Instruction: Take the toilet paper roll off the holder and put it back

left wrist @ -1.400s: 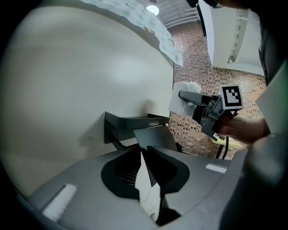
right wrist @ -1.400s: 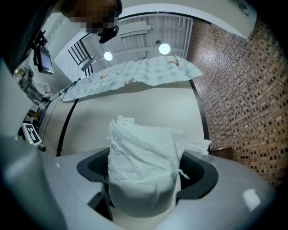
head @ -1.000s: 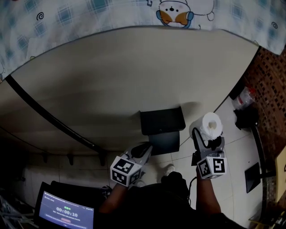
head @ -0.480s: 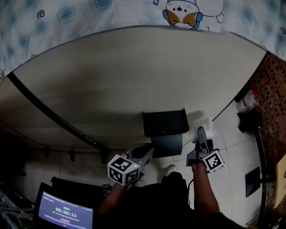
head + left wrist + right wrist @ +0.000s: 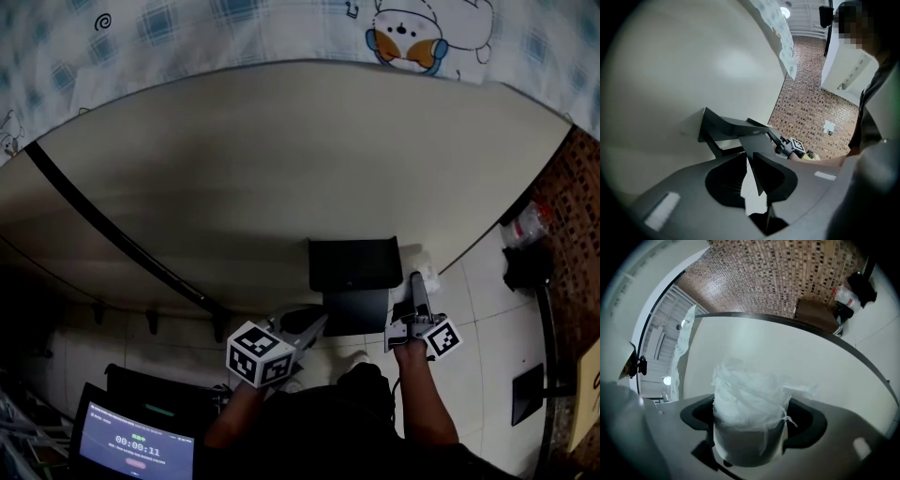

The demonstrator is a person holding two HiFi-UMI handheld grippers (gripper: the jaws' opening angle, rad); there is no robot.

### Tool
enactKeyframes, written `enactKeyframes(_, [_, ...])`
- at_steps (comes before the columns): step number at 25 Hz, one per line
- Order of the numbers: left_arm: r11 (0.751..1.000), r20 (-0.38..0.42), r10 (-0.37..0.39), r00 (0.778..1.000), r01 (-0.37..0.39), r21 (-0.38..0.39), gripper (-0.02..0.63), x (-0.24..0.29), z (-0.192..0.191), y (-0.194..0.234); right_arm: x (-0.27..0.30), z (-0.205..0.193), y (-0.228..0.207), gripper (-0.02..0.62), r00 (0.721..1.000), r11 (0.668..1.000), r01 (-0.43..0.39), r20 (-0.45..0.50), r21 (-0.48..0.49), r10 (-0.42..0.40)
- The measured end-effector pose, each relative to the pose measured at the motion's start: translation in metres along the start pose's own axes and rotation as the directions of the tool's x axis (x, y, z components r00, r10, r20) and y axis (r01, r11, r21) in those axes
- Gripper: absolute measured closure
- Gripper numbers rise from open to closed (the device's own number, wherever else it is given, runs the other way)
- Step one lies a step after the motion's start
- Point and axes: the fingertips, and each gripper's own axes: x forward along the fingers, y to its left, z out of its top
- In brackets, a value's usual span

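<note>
Two tools are in our hands. Our right tool (image 5: 413,286) pinches the toilet paper roll (image 5: 749,408) across its sides, holding it just beside the right edge of the black holder (image 5: 353,264) on the pale wall (image 5: 281,169). Our left tool (image 5: 312,325) sits below the holder, its jaws pressed together on nothing.

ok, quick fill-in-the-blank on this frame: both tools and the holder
1. The right tool is shut on the ___.
2. The left tool holds ___.
3. The black holder is fixed to the ___.
Missing words: paper roll; nothing; wall.
</note>
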Motion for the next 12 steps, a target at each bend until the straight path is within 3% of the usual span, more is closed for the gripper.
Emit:
enactKeyframes(5, [1.0,-0.02,-0.004,1.0,0.005,0.021,0.543,0.001,-0.001,-0.001,0.002,-0.004,-0.006,0.158,0.999,0.997,-0.036,-0.006,0.062,0.036])
enactKeyframes(12, [0.999,-0.033,-0.005,0.999,0.006,0.05,0.54,0.001,-0.001,-0.002,0.011,-0.017,-0.005,0.158,0.987,0.994,-0.105,-0.12,0.01,0.106])
